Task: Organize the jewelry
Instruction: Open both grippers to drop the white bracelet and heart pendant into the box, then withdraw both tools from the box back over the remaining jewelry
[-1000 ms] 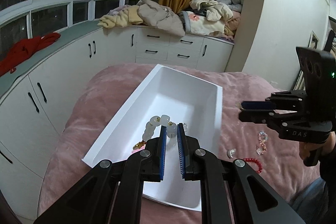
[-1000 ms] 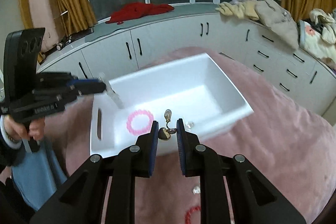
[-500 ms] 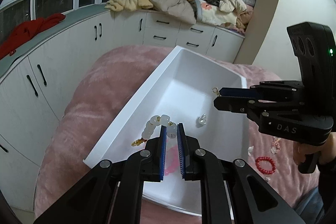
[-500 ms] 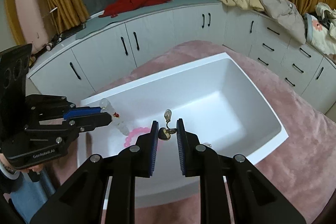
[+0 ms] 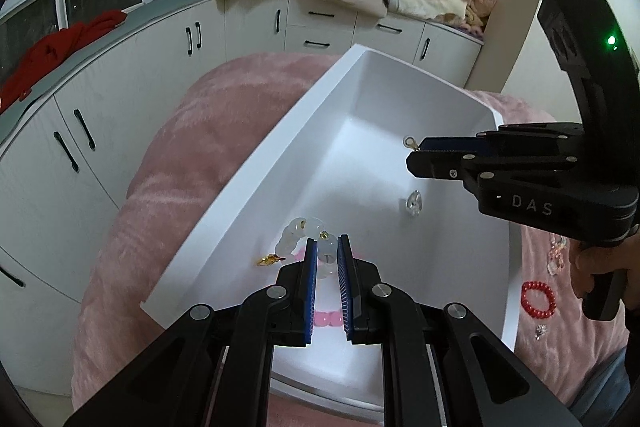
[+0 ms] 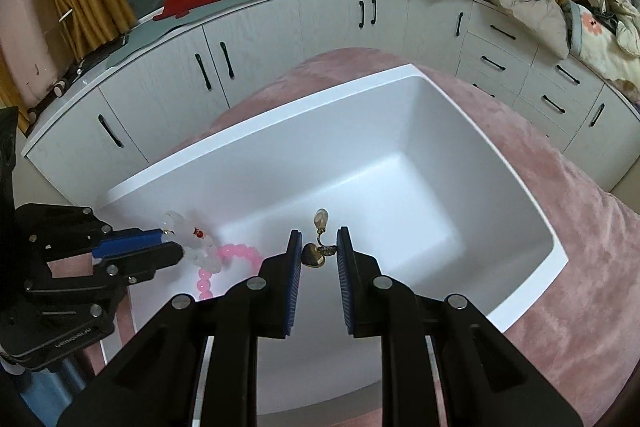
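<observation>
My left gripper (image 5: 327, 247) is shut on a white bead bracelet (image 5: 304, 233) with a gold charm, held over the near end of the white bin (image 5: 248, 167); it also shows in the right wrist view (image 6: 192, 243). My right gripper (image 6: 318, 243) is over the bin (image 6: 532, 195), its jaws slightly parted, with a gold heart pendant (image 6: 314, 254) between them; whether they still grip it is unclear. A pink bead bracelet (image 6: 236, 255) and a clear gem (image 5: 414, 203) lie in the bin.
The bin sits on a pink plush bed cover (image 5: 180, 155). On the cover right of the bin lie a red bead bracelet (image 5: 538, 299) and clear crystal pieces (image 5: 558, 253). White cabinets (image 6: 248, 67) with piled clothes curve behind.
Both grippers moved in over the bin. The right gripper's jaws have parted a little around the heart pendant. The left gripper lowered with the white bracelet.
</observation>
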A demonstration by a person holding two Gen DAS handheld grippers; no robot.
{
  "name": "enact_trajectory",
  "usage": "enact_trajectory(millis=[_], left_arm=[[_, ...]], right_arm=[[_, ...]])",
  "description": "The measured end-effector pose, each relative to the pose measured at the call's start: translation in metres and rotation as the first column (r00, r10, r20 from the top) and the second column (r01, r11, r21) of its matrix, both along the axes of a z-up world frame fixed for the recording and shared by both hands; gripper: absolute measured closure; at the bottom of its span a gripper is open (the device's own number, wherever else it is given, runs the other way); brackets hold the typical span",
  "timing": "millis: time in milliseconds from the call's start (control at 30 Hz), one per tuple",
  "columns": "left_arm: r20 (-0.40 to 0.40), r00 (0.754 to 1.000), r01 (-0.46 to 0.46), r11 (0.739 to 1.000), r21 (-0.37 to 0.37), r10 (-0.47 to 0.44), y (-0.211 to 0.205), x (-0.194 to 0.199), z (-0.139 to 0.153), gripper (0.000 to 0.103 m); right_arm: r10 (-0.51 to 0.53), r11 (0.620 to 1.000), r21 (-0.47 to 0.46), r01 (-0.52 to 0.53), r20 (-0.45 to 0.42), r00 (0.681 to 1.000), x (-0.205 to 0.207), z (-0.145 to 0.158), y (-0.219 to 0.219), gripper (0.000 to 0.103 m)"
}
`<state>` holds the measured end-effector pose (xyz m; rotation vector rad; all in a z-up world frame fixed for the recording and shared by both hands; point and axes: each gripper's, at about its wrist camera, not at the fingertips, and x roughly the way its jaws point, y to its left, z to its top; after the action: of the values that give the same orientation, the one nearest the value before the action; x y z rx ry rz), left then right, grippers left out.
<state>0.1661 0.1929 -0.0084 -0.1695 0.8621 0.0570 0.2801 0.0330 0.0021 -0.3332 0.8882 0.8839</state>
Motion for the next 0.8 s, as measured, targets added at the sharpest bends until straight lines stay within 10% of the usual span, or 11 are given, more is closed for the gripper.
enact_trajectory(millis=[133, 500, 800], left_arm=[[-0.013, 1.0, 0.002, 1.0, 0.004, -0.002, -0.002, 0.0, -0.004, 0.087], [0.028, 0.999, -0.019, 1.0, 0.019, 0.018, -0.011, -0.007, 0.004, 0.045], [0.056, 0.998, 0.007, 0.996, 0.088, -0.012, -0.04, -0.01, 0.014, 0.031]], right_arm=[[-0.003, 1.0, -0.009, 0.002, -0.002, 1.0, -0.004, -0.003, -0.003, 0.041], [-0.115, 0.982, 0.153, 0.111, 0.019, 0.993, -0.044, 0.01, -0.085, 0.033], [-0.231, 0.954, 0.21, 0.216, 0.052, 0.972, -0.082, 0.016, -0.19, 0.03]])
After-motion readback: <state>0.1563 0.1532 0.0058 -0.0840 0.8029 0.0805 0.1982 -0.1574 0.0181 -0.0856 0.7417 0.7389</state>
